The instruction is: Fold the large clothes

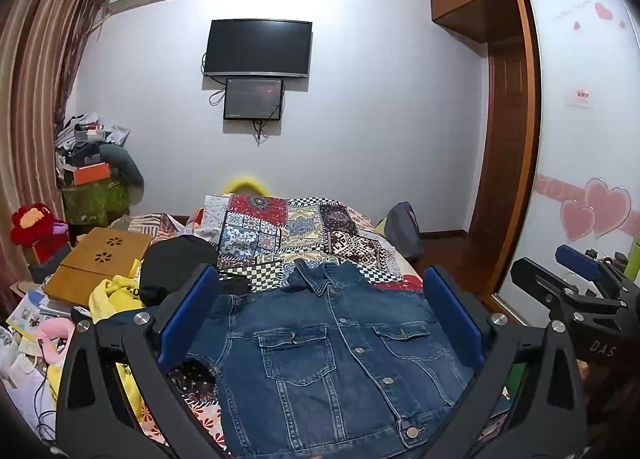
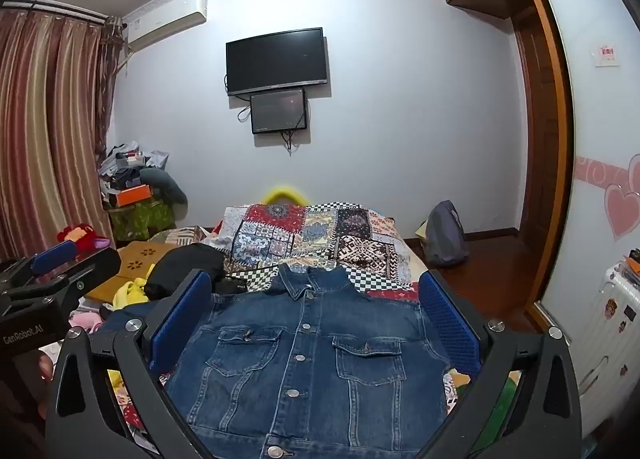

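Note:
A blue denim jacket (image 1: 320,355) lies flat, front up and buttoned, on the bed, collar toward the far wall. It also shows in the right wrist view (image 2: 308,363). My left gripper (image 1: 320,311) is open and empty, held above the jacket with its blue pads wide apart. My right gripper (image 2: 312,319) is open and empty, also above the jacket. The right gripper shows at the right edge of the left wrist view (image 1: 580,271). The left gripper shows at the left edge of the right wrist view (image 2: 60,255).
A patchwork quilt (image 1: 296,231) covers the bed beyond the jacket. To the left lie a black garment (image 1: 176,263), yellow cloth (image 1: 116,291) and a wooden lap table (image 1: 100,263). A grey backpack (image 2: 444,235) stands on the floor by the wardrobe (image 1: 508,139).

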Demonstrator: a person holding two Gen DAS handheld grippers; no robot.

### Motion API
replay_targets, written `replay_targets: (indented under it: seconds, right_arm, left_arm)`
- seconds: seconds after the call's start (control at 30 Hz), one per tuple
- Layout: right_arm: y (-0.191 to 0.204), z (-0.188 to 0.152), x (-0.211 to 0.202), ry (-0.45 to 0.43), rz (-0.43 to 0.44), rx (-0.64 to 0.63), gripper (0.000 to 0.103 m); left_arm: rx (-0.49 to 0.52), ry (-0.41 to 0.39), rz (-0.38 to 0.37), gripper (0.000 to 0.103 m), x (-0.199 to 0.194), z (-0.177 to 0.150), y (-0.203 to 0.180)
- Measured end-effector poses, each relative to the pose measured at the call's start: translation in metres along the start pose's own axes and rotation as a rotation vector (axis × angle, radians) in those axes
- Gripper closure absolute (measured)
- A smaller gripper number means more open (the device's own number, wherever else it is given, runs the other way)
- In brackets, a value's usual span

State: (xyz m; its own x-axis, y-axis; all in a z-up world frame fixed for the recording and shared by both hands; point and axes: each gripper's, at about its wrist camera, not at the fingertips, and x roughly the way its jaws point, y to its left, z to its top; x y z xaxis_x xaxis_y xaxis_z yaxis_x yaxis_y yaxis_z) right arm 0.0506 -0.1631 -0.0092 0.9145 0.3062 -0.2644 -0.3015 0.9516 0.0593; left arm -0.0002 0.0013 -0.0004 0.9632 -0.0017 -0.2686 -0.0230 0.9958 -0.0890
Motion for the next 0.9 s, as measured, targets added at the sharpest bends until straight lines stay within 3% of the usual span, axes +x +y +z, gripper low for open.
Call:
replay_targets:
  seconds: [0.9]
  right_arm:
    - [-0.003, -0.003, 0.01, 0.017, -0.008, 0.001, 0.0]
  left_arm:
    - [0.022, 0.013, 0.002, 0.0, 0.007, -0.006, 0.004]
